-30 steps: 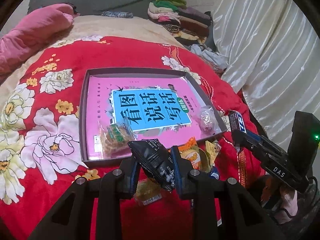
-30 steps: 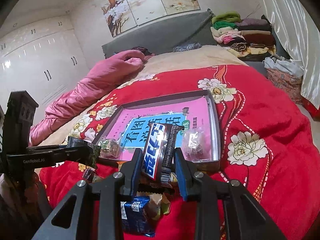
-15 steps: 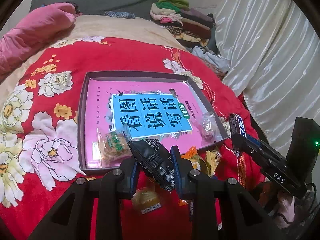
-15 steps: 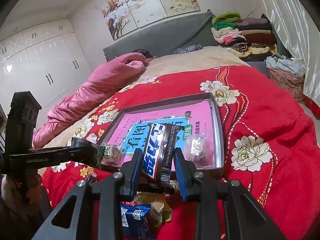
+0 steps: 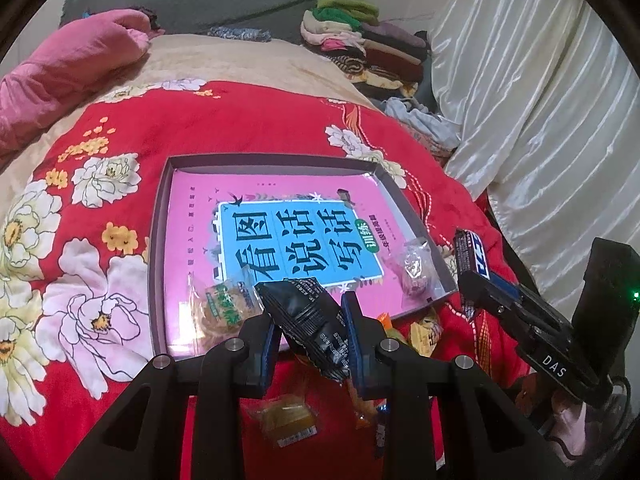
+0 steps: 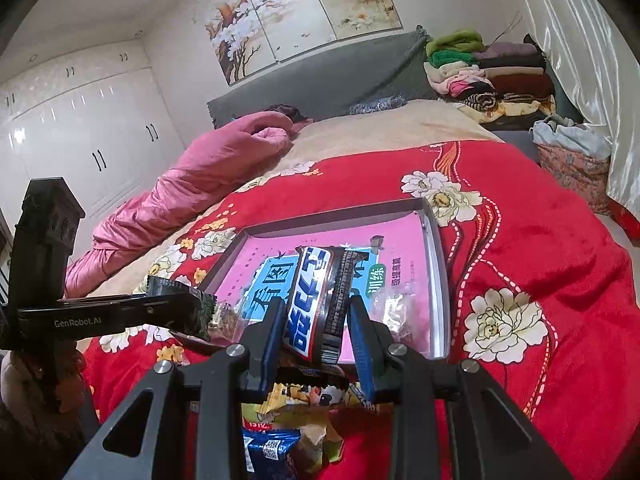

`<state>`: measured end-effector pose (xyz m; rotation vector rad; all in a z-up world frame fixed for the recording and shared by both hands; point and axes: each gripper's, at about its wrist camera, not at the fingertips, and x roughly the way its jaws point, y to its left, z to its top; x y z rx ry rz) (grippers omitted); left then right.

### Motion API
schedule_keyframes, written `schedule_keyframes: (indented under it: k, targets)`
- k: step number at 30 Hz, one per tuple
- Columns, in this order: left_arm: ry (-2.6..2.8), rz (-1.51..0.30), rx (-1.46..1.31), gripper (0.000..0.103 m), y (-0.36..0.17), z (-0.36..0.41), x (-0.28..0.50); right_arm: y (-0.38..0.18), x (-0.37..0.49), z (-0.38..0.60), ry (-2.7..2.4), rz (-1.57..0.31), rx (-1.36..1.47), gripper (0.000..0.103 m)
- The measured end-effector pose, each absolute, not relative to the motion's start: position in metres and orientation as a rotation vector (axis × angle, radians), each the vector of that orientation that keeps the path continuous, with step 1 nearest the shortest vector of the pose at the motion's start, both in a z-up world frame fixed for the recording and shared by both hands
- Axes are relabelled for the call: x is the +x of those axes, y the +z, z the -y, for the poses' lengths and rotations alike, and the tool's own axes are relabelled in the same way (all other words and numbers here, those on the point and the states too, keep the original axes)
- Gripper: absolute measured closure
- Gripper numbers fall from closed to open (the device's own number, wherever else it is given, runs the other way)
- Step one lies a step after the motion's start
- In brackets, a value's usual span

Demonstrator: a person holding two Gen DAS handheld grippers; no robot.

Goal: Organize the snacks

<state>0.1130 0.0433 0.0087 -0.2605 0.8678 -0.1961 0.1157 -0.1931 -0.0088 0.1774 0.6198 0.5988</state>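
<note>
Crinkled black snack packet (image 5: 316,328) pinched in left tool (image 5: 310,334)

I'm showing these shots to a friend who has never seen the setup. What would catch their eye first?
Probably the red floral bedspread filling both views, with a shallow grey tray on it holding a bright pink and blue book. Next, each gripper clamps a snack near the tray's front edge: the left gripper a black packet, the right gripper a blue-lettered chocolate bar.
</note>
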Motion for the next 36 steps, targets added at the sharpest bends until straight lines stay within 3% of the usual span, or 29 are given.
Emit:
schedule_keyframes:
  k: [36]
  targets:
    - [-0.189,-0.895,-0.262,0.073,-0.008,-0.028,0.148,-0.009,0.141,0.179,0.617,-0.608,0.166,0.071]
